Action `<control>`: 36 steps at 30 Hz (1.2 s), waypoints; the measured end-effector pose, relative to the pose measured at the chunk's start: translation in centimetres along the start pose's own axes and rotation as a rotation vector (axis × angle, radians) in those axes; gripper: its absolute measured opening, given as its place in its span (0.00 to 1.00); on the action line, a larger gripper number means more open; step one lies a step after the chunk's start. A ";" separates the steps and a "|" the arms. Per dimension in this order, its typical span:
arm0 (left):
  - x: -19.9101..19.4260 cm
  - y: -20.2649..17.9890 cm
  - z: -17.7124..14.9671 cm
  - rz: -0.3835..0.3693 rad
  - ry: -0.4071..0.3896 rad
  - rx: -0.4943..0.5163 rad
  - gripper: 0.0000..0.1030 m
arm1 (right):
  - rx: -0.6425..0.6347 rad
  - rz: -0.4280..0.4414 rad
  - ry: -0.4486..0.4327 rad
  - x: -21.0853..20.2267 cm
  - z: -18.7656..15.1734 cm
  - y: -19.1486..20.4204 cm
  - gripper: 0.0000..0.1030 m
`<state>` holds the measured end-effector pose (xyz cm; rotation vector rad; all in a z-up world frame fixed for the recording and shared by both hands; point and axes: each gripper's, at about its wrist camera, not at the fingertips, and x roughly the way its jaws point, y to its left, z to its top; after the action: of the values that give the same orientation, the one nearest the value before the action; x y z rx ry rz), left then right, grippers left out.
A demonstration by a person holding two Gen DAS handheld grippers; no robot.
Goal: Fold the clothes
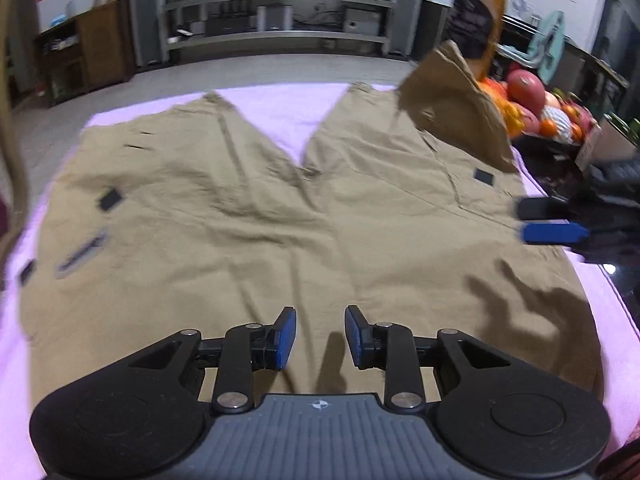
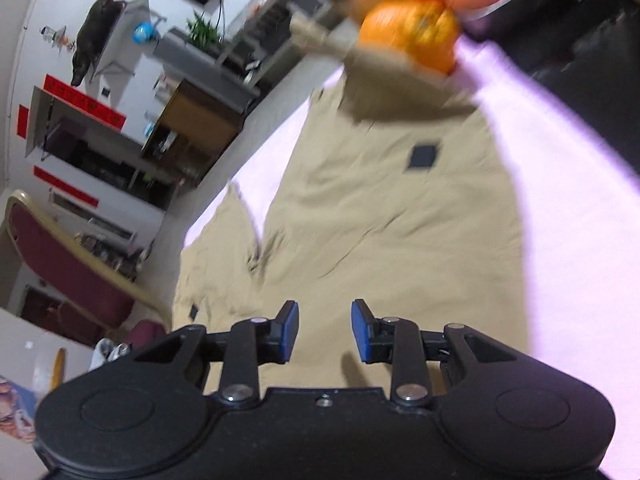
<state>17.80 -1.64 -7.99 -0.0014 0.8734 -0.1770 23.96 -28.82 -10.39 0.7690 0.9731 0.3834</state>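
Observation:
Khaki shorts [image 1: 248, 216] lie spread flat on a pink cloth [image 1: 280, 104], waist toward me, two legs pointing away. The far right leg's hem [image 1: 452, 100] is turned up against a bottle. My left gripper [image 1: 321, 334] is open and empty, just above the waist middle. My right gripper [image 1: 536, 220] shows at the shorts' right edge, open. In the right wrist view the right gripper [image 2: 325, 330] hovers open and empty over the shorts [image 2: 380, 220].
An orange juice bottle [image 1: 478, 12] and a pile of fruit [image 1: 532, 108] stand at the far right on a dark table [image 1: 560, 176]. A red chair [image 2: 64, 264] stands beside the table. Shelves line the far wall.

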 end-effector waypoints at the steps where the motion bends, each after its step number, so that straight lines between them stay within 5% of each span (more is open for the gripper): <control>1: 0.5 -0.1 -0.3 -0.013 0.007 0.007 0.28 | -0.001 0.012 0.024 1.0 0.1 0.2 0.29; 6: 1.3 -0.1 -0.9 -0.011 0.007 0.038 0.29 | -0.021 -0.016 0.137 4.5 -0.3 -0.2 0.27; 7: 1.3 -0.1 -0.9 -0.012 0.007 0.043 0.29 | -0.006 -0.050 0.146 4.6 -0.2 -1.0 0.05; 8: 1.4 -0.1 -1.0 -0.014 0.005 0.043 0.29 | 0.034 -0.070 0.143 4.2 0.0 -2.2 0.00; 11: 1.2 -0.3 -1.2 -0.002 -0.005 0.069 0.30 | 0.229 -0.088 0.077 0.8 0.5 -6.4 0.00; 14: 0.6 0.0 -1.6 0.004 0.006 0.053 0.30 | 0.284 -0.185 -0.046 -4.2 0.0 -8.3 0.00; 15: 0.2 0.1 -1.8 0.008 0.011 0.045 0.30 | 0.301 -0.198 -0.077 -5.8 -0.5 -8.6 0.02; 18: -1.6 0.0 -2.6 0.020 0.016 0.031 0.24 | 0.250 -0.275 -0.172 -10.2 -2.5 -8.2 0.33; 23: -6.5 -1.4 -4.2 0.022 -0.045 0.058 0.25 | 0.222 -0.097 -0.261 -15.0 -7.0 -7.5 0.33; 30: -9.2 -1.1 -6.9 -0.051 0.007 -0.071 0.24 | 0.078 0.049 -0.107 -11.8 -10.9 -3.7 0.36; 36: -7.0 -1.5 -7.9 -0.014 0.031 -0.013 0.22 | -0.053 0.047 0.071 -6.8 -12.0 -0.1 0.28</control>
<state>7.19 -1.48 -7.64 -0.0173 0.9059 -0.1845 10.17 -28.11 -10.37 0.7351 1.0090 0.4789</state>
